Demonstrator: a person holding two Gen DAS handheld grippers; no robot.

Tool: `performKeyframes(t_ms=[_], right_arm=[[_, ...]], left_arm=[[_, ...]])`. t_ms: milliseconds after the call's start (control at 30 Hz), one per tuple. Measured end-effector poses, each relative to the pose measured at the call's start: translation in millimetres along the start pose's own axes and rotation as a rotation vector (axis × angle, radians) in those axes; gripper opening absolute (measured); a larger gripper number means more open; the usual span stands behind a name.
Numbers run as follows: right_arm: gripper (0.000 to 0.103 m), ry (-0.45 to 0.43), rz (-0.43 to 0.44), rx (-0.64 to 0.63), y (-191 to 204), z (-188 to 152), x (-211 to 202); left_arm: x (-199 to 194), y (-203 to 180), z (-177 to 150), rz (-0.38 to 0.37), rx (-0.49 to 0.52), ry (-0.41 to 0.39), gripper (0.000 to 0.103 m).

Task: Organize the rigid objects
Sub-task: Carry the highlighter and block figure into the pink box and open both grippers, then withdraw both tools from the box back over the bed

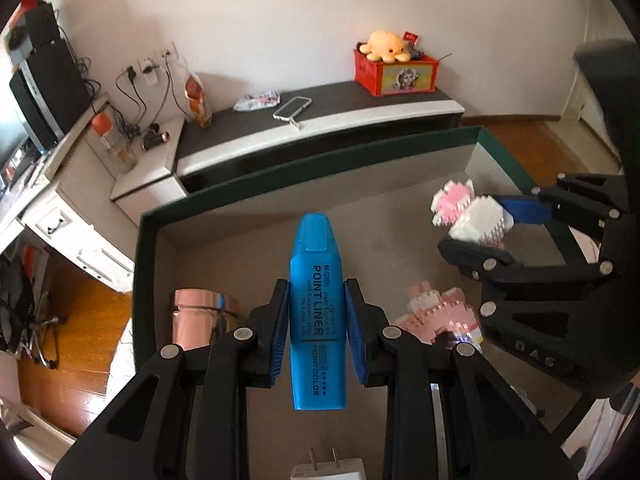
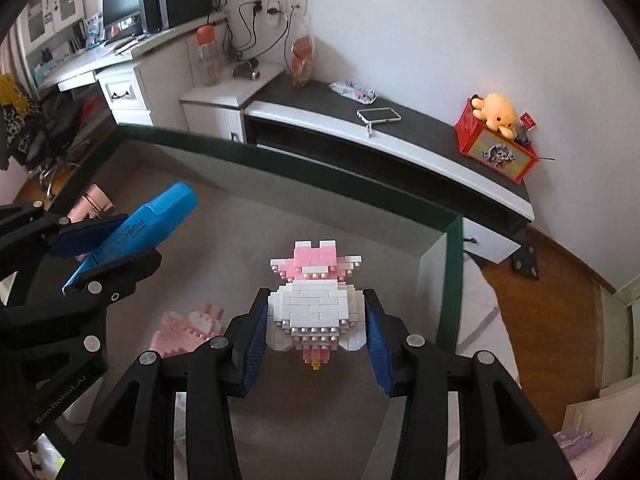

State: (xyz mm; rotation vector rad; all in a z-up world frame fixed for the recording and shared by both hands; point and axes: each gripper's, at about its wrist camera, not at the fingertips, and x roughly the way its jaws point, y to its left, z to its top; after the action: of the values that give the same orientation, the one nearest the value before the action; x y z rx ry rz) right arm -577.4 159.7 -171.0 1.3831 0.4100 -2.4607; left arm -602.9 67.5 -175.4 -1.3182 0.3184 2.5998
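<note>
Left tongs (image 1: 318, 332) clamp a blue highlighter (image 1: 318, 320); right tongs (image 2: 316, 334) grip a white-and-pink brick figure (image 2: 316, 300); both hang over the green-rimmed box (image 1: 280, 168), beside a copper tin (image 1: 202, 318)

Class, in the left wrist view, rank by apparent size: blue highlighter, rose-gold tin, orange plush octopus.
1. blue highlighter, though nearness to the camera enlarges it.
2. rose-gold tin.
3. orange plush octopus, far off, so true size is unsure.

White plug (image 1: 326, 468) cut off at bottom edge; pink brick model (image 1: 436, 316) partly hidden behind hand-held gripper.
</note>
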Motion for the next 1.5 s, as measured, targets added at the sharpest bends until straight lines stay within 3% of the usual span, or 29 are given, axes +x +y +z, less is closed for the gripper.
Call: performKeyframes(t_ms=[133,200,333,400,433,500,600,667,1000,1167,1300,1500], right_arm=[[0.048,-0.032,0.005,0.014,-3.1,2.3,-8.6],[0.063,-0.059,0.007,0.037,-5.3,2.7,-14.7],[0.071,-0.12,-0.001,0.068,-8.8,-0.7,-34.9],[0.078,-0.141,0.006,0.076,-9.3,-4.0,-44.3],[0.082,-0.148,0.006,0.08,-9.3,-6.7,-50.0],[0.082,-0.179,0.015,0.079,-7.9,-14.8,-66.6],[0.086,-0.228,0.033,0.072,-0.2,-25.3,-89.2],[0.103,-0.278,0.038,0.069,6.0,-38.5,-111.2],[0.103,-0.484,0.003,0.074,34.0,-120.6,-205.2],[0.103,-0.587,-0.07,0.059,57.8,-166.5,-246.0],[0.103,-0.619,-0.124,0.064,75.3,-196.8,-266.4],[0.103,-0.619,-0.13,0.107,91.6,-232.0,-281.7]], left_arm=[[-0.6,0.7,2.1,0.015,-0.004,-0.012,0.028],[-4.7,0.5,1.5,0.022,-0.009,-0.017,0.032],[-28.0,-0.2,-4.7,0.057,-0.008,-0.069,0.074],[-45.7,0.7,-10.0,0.065,-0.011,-0.111,0.082],[-55.9,0.9,-13.2,0.077,-0.016,-0.132,0.093],[-75.2,0.8,-19.3,0.077,-0.017,-0.17,0.103],[-107.7,0.1,-33.0,0.078,-0.013,-0.231,0.103],[-131.9,-1.8,-46.1,0.085,-0.017,-0.274,0.103],[-240.5,-5.2,-134.0,0.148,-0.072,-0.465,0.103],[-275.2,-15.2,-180.0,0.19,-0.086,-0.517,0.103],[-297.0,-22.7,-211.5,0.193,-0.112,-0.539,0.103],[-318.8,-31.3,-251.2,0.176,-0.131,-0.553,0.103]])
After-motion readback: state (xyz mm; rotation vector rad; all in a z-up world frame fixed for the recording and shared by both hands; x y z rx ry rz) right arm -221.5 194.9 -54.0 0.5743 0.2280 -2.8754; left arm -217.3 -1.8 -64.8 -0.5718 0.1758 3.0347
